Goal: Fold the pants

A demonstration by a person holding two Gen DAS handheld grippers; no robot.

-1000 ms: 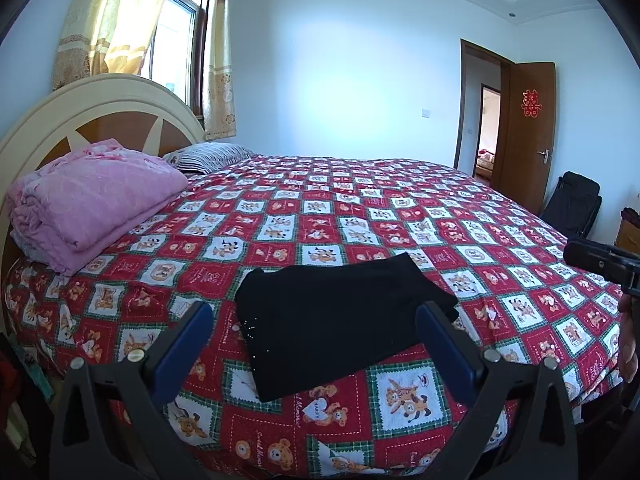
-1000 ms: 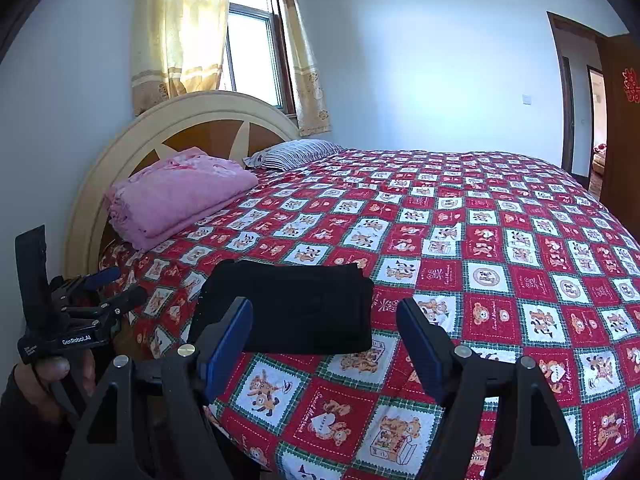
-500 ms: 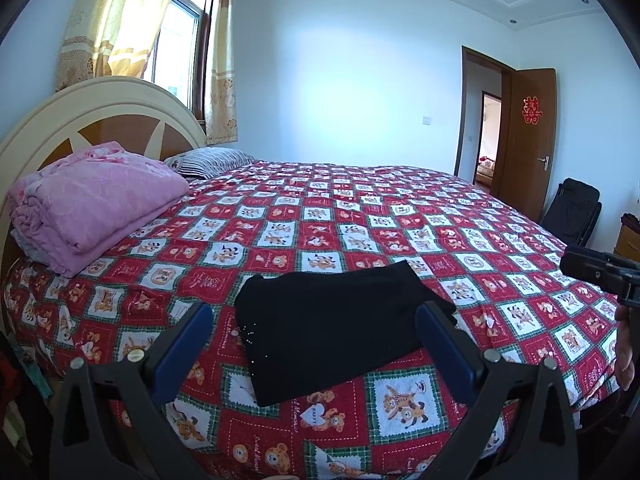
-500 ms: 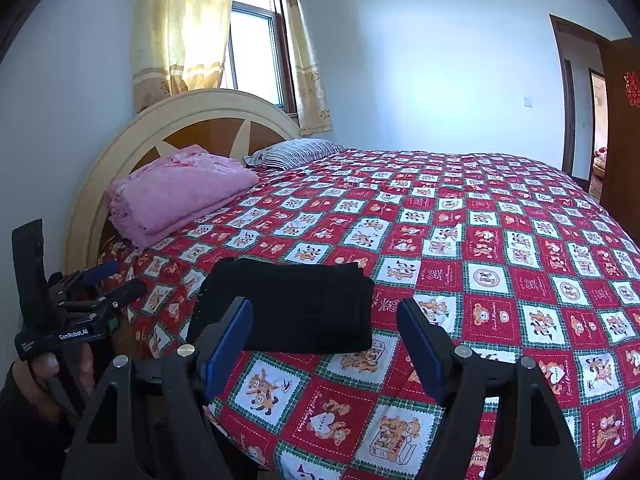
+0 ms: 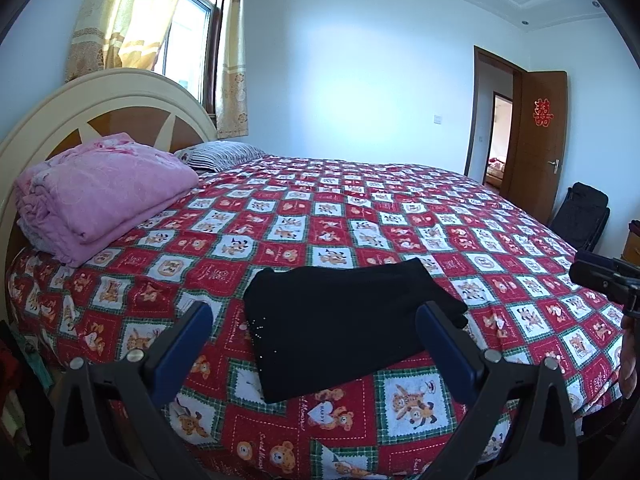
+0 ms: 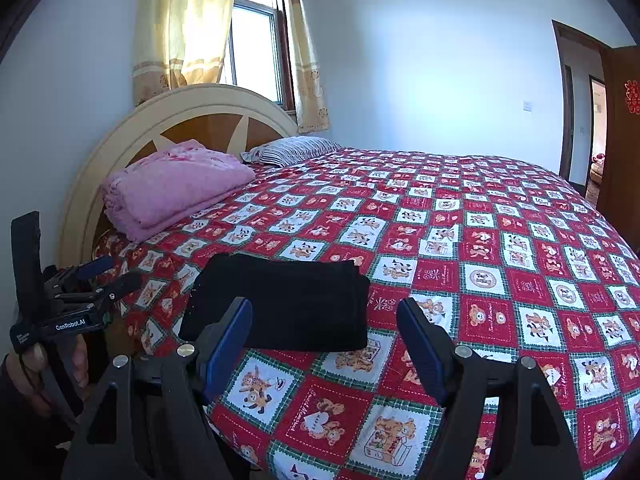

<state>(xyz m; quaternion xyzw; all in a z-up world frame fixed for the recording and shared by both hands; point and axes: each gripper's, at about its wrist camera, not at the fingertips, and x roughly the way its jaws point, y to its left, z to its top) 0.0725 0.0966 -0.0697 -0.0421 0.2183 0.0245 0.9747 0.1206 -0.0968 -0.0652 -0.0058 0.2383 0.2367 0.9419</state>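
Little is changing since a second ago: both views are sitting a touch lower on the bed, and the folded black pants (image 5: 344,324) are lying in the same spot. Left gripper (image 5: 316,344) is hovering released, its blue-padded fingers (image 5: 180,350) spread wide on either side of the pants without touching them; right gripper (image 6: 324,340) is likewise hanging released, fingers (image 6: 420,344) apart, just short of the near edge of the bed. Wide open room is stretching across the red patchwork bedspread with cartoon bears (image 5: 360,216) to the right and far side, while the near edge of the bed is curving away below both tools. Well apart to the far left, a folded pink blanket (image 5: 100,192) is resting against the cream and brown wooden headboard (image 5: 80,104), with a striped pillow (image 5: 220,154) just beyond it. A brown wooden door (image 5: 538,144) is standing open at the far right, and a black bag (image 5: 580,216) is sitting beyond the bed. Nothing is lying between the grippers and the pants. The pants are lying near the near left edge, folded into a flat, compact rectangle with stacked layers showing along its right end (image 6: 360,300).
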